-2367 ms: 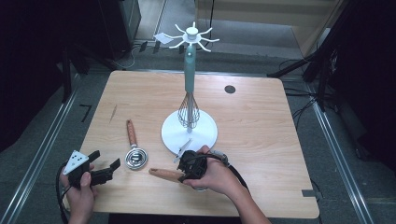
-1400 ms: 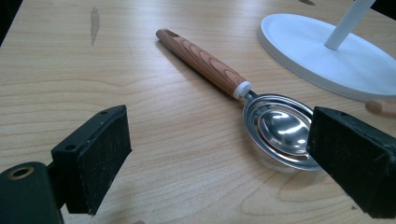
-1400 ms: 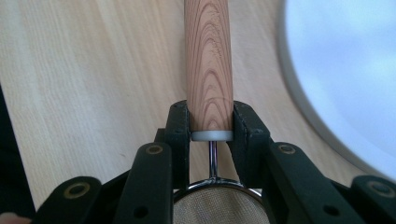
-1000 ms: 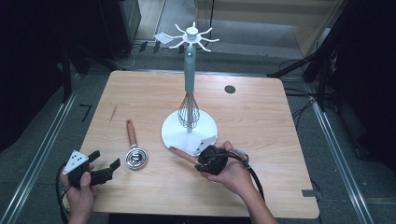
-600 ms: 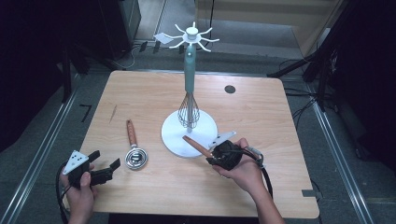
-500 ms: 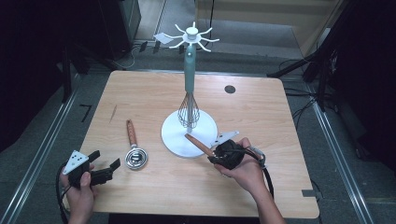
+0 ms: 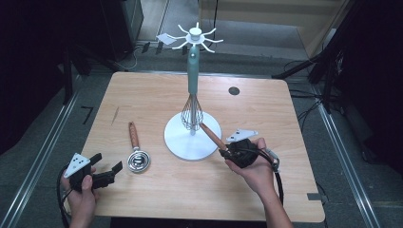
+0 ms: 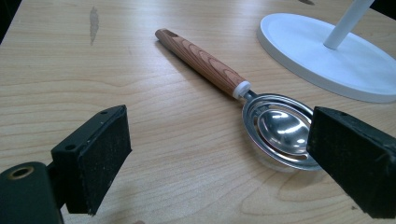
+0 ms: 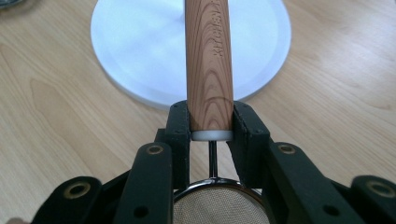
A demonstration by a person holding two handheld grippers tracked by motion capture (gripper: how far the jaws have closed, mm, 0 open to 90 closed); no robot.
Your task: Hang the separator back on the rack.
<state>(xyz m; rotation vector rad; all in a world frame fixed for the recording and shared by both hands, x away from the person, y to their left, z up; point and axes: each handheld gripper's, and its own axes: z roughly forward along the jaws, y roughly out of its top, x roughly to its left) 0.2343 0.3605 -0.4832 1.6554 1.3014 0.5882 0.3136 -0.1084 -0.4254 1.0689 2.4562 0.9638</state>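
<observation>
The wooden bench [image 7: 157, 190] carries a white utensil stand [image 7: 192, 137]. My right gripper [image 9: 211, 123] clamps a mesh strainer's wooden handle [image 9: 208, 60]; my left gripper [image 8: 219, 163] gapes wide, facing the metal scoop [image 8: 275, 128].

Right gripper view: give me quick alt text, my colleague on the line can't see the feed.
The right gripper has its two black jaws shut on the lower end of a wood-grain handle, which points away over a round white stand base on a light wooden table. Below the handle's white collar, a thin metal stem leads to a fine mesh strainer bowl between the gripper's arms.
</observation>
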